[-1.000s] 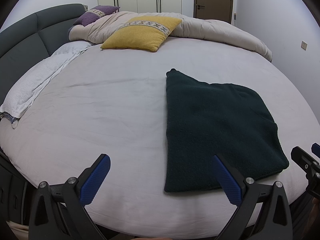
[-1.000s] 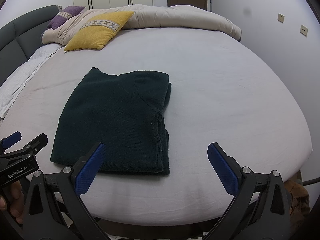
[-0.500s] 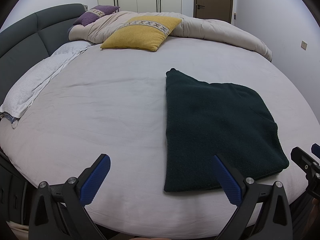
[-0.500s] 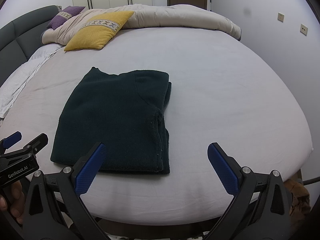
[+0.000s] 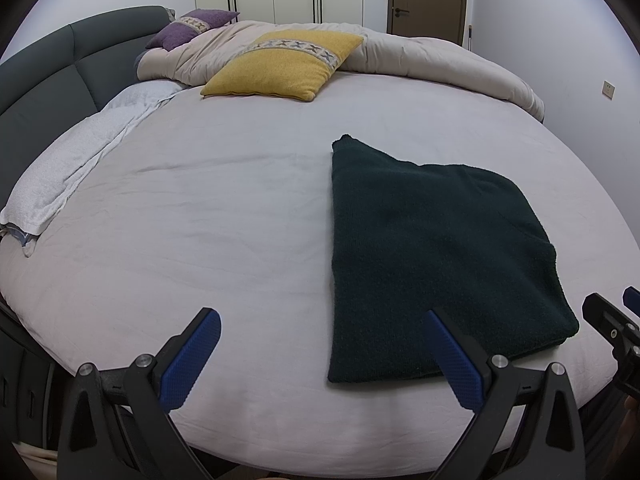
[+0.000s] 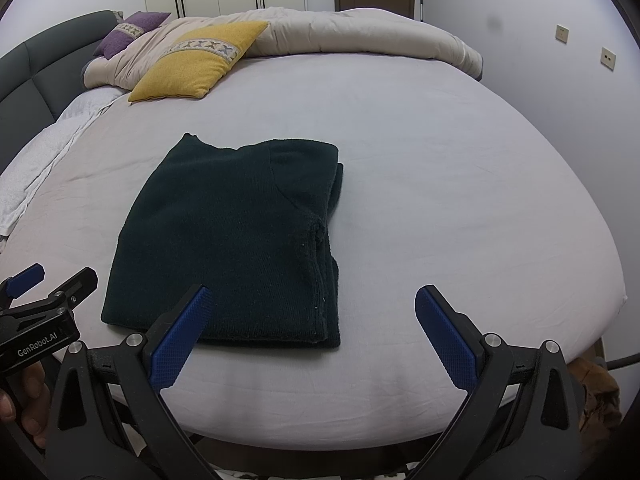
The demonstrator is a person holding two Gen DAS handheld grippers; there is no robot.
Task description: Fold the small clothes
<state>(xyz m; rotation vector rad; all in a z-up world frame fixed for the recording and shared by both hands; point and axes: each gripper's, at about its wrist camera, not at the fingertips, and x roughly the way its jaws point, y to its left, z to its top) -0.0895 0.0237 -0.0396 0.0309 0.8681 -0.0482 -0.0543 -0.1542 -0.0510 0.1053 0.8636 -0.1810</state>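
Note:
A dark green knit garment [image 5: 432,256] lies folded into a flat rectangle on the bed's light sheet [image 5: 200,216], near the front edge. It also shows in the right wrist view [image 6: 236,240], with stacked layers along its right side. My left gripper [image 5: 320,354] is open and empty, held above the front edge just left of the garment. My right gripper [image 6: 310,330] is open and empty, held above the garment's near right corner. Each gripper appears at the edge of the other's view.
A yellow cushion [image 5: 284,66], a purple cushion [image 5: 192,32] and a bunched beige duvet [image 5: 440,60] lie at the far side. A white towel [image 5: 76,160] runs along the left by the dark headboard [image 5: 40,76]. A wall [image 6: 560,80] stands to the right.

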